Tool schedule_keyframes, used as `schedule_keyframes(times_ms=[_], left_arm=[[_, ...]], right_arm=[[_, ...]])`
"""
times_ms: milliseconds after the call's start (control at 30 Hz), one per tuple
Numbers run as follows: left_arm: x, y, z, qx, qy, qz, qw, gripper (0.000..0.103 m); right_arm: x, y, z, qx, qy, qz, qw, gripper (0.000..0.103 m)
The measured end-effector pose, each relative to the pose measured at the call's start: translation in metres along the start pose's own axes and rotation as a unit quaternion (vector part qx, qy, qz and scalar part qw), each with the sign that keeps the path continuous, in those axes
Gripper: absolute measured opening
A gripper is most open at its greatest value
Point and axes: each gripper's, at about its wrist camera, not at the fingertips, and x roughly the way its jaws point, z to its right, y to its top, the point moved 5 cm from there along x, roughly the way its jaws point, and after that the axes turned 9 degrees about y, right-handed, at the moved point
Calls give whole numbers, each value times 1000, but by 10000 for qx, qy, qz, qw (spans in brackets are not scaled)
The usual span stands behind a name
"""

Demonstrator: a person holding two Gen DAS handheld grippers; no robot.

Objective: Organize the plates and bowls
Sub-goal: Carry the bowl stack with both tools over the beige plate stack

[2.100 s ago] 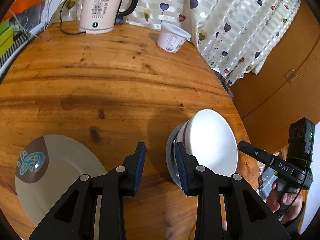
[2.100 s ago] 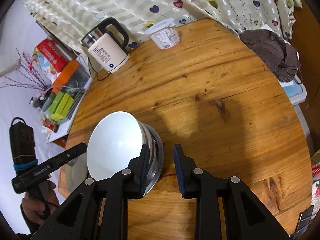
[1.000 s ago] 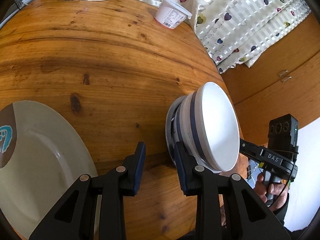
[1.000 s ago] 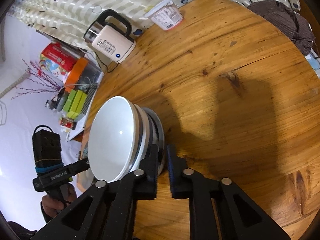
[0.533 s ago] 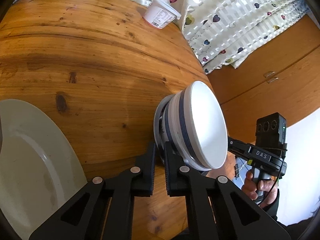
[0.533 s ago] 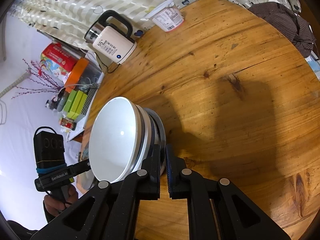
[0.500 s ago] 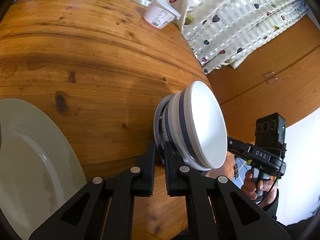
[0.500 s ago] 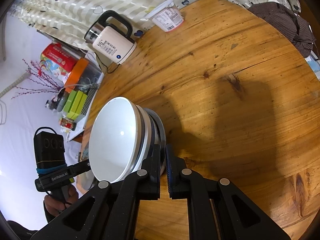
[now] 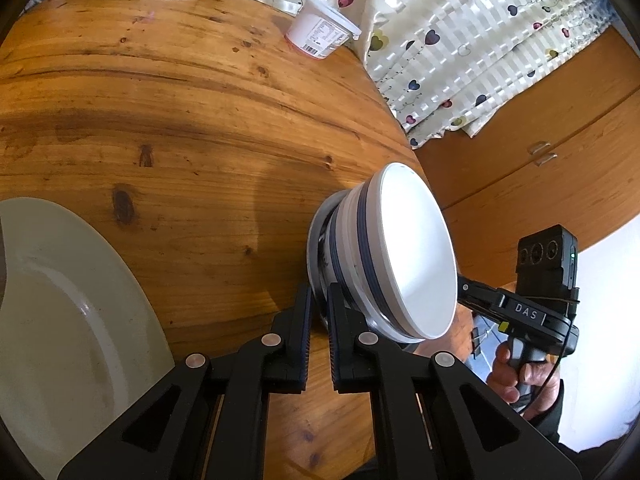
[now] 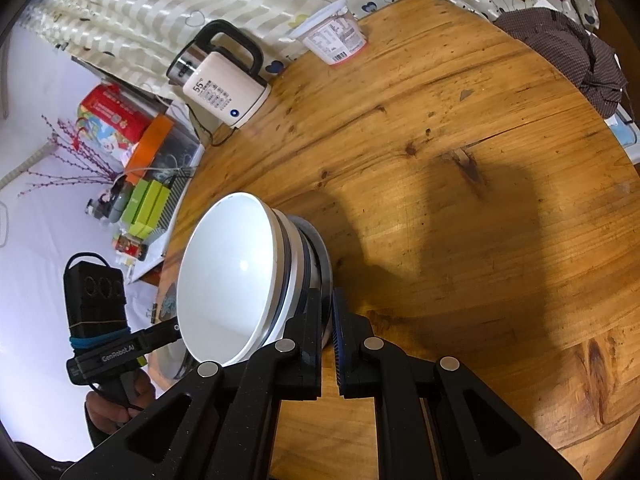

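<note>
**Two-gripper grasp on a stack of nested bowls over a metal dish**

The left gripper (image 9: pixel 318 316) is clenched on the near rim of the metal dish (image 9: pixel 316 248) at the bottom of the stack; its jaws are drawn almost together, with only the thin rim edge between the pads. The right gripper (image 10: pixel 329 322) is clamped in the same way on the opposite side of that rim, as is seen in the right wrist view, where the dish edge (image 10: pixel 325 264) runs down between the jaws. The rim is pinched from two sides, presumably so that the stack can be carried as one unit without tipping; a single pinch on so thin an edge would probably let the load swing.

The white bowls (image 9: pixel 412 256) are nested inside one another on the dish, blue bands showing at their rims. The stack sits at the near edge of the round wooden table (image 9: pixel 200 112); whether it is already clear of the surface cannot be told.

Further out, a large pale plate (image 9: pixel 68 320) lies flat on the table to the left of the stack, apart from it, and is judged the likely base for the stack. A lidded plastic tub (image 9: pixel 320 34) and an electric kettle (image 10: pixel 222 88) stand at the far edge beside the curtain (image 9: pixel 460 40), well apart from the work.
</note>
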Motion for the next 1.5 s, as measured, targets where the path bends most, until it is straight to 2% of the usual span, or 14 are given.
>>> schedule_keyframes(times_ms=[733,1500], left_arm=[[-22,4,-2,-17,61,186,9998,6],[-58,1,-29,-267,219,451,9984,6]], right_arm=[[4,5,-18,-140,85,-29,9999,7],[26,9,-61,-501,184,-234,9983,7]])
